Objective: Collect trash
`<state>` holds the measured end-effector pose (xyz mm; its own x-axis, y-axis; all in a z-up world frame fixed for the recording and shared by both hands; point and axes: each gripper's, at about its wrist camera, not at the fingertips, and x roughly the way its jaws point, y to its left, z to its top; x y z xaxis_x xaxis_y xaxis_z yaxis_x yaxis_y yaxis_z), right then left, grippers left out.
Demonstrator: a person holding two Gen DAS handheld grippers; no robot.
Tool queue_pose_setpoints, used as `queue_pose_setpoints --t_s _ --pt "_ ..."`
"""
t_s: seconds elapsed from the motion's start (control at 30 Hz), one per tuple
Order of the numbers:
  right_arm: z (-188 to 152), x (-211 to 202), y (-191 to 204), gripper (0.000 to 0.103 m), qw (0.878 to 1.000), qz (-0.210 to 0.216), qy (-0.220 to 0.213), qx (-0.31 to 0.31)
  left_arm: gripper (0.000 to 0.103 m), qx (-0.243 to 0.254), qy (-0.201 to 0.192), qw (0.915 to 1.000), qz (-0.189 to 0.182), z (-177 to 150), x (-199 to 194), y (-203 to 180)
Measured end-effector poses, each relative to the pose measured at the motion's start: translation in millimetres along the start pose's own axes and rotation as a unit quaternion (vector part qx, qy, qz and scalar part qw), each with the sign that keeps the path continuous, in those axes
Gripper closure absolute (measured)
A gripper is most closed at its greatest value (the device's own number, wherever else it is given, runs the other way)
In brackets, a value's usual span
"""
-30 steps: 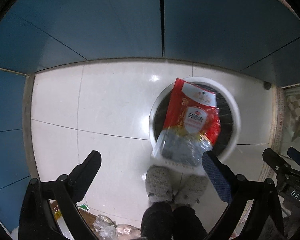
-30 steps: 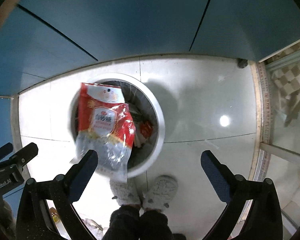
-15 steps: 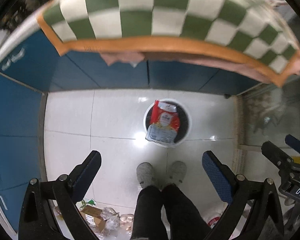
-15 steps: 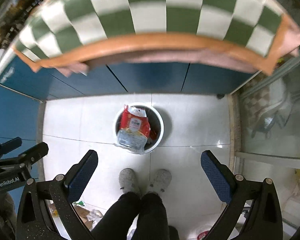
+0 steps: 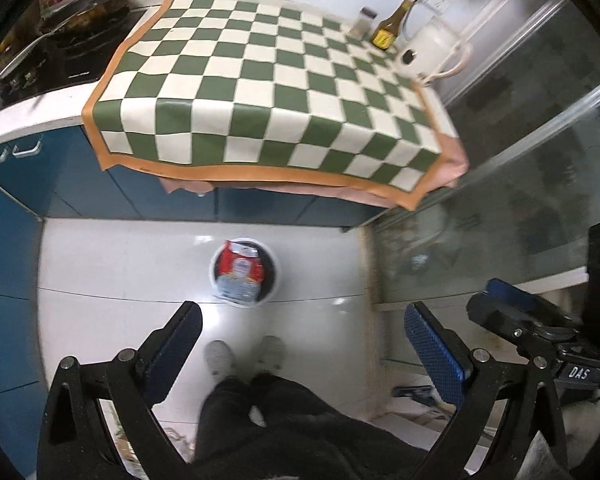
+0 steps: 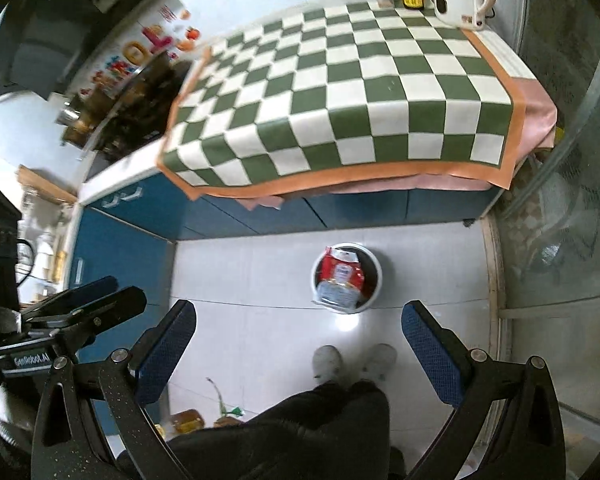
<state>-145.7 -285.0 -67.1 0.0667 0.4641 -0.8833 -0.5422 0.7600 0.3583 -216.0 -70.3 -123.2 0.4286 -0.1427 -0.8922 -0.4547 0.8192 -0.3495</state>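
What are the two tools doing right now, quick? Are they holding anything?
Left tool: open, holding nothing.
Right tool: open, holding nothing.
The red bag sits in the white bin on the floor.

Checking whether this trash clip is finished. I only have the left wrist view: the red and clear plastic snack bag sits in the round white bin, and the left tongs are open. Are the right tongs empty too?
Observer: Yes. The right wrist view shows the right tongs wide open, with nothing between the blue pads.
Reviewer: Any litter on the floor that my view hides?
Observer: A yellow-orange packet and a green scrap lie on the white tiles near the blue cabinet.
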Motion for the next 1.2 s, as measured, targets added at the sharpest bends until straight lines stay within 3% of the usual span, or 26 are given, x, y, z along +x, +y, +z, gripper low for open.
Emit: queue_pose_setpoints --t_s 0.3,0.67,1.2 --pt "-15.5 -44.8 13.5 0.000 0.999 0.030 0.009 -0.017 0.000 -0.010 -0.023 0.9992 -0.031 -22.5 -51.5 -13.4" --pt "-20.1 -36.0 18.1 0.000 0.998 0.042 0.029 -0.031 0.000 -0.026 -0.029 0.9989 -0.025 -31.6 -59.6 -3.0" --pt "-20.2 -30.6 25.3 0.000 0.998 0.043 0.040 -0.038 0.000 -0.009 -0.020 0.9996 -0.018 -32.2 -59.6 -10.2"
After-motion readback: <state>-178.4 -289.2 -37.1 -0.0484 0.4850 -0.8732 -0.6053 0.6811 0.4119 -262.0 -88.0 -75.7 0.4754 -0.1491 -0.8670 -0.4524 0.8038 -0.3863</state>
